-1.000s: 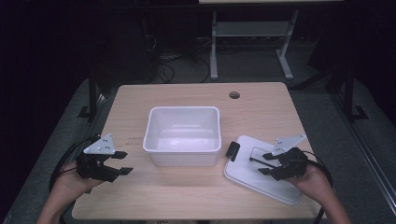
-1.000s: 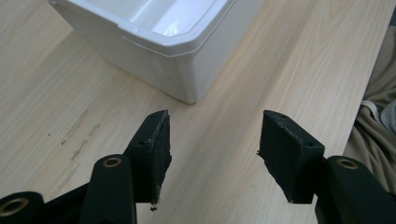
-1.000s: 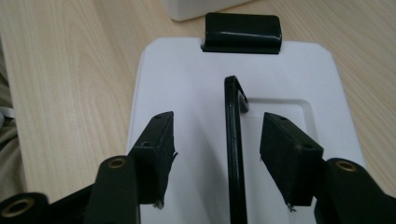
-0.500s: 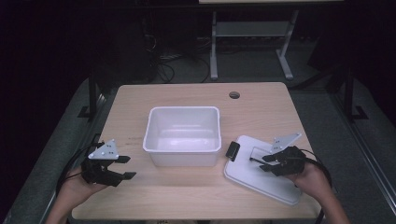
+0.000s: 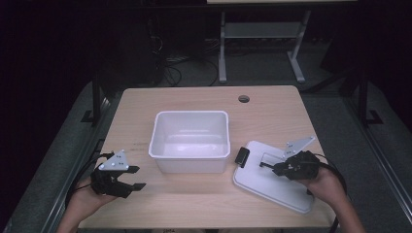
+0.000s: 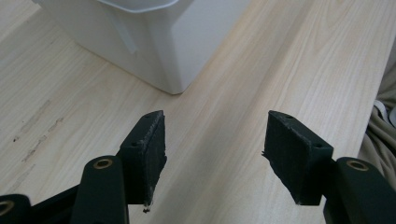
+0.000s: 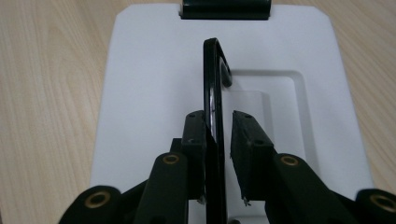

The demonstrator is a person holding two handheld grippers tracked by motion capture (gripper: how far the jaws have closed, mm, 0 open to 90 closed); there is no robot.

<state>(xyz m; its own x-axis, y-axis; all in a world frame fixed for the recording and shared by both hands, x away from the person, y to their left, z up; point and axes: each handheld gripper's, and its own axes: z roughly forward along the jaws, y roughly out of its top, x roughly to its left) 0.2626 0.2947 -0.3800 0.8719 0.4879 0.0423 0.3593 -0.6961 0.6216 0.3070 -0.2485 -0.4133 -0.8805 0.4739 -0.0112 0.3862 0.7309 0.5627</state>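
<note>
**Nearly Shut Around the Lid Handle**

Just right of the white bin (image 5: 192,114), flat on the worktop (image 5: 194,208): a white lid (image 5: 272,189), near the bin but apart from it. On the lid's end nearest the bin, a black latch (image 5: 241,157). Standing upright from the lid's recessed middle, a thin black handle (image 7: 212,70).

Astride that handle, the right gripper (image 5: 265,165), carried by the right hand (image 5: 330,187) on the side away from the bin. Fingers (image 7: 245,140) just now closing in, with the handle between them. Tight against one pad, yet with a sliver of white lid visible before the other pad. Not quite clamped, then.

Left of the bin, off its front corner, the left gripper (image 5: 139,177), low over bare worktop in the left hand (image 5: 85,196). Fingers (image 6: 152,149) just now widening, roughly half apart, with only wood grain between them. Ahead of those fingers in the left gripper view, the bin's lower corner, well clear of both pads.

Bin itself upright at mid-worktop, untouched by either gripper.
</note>
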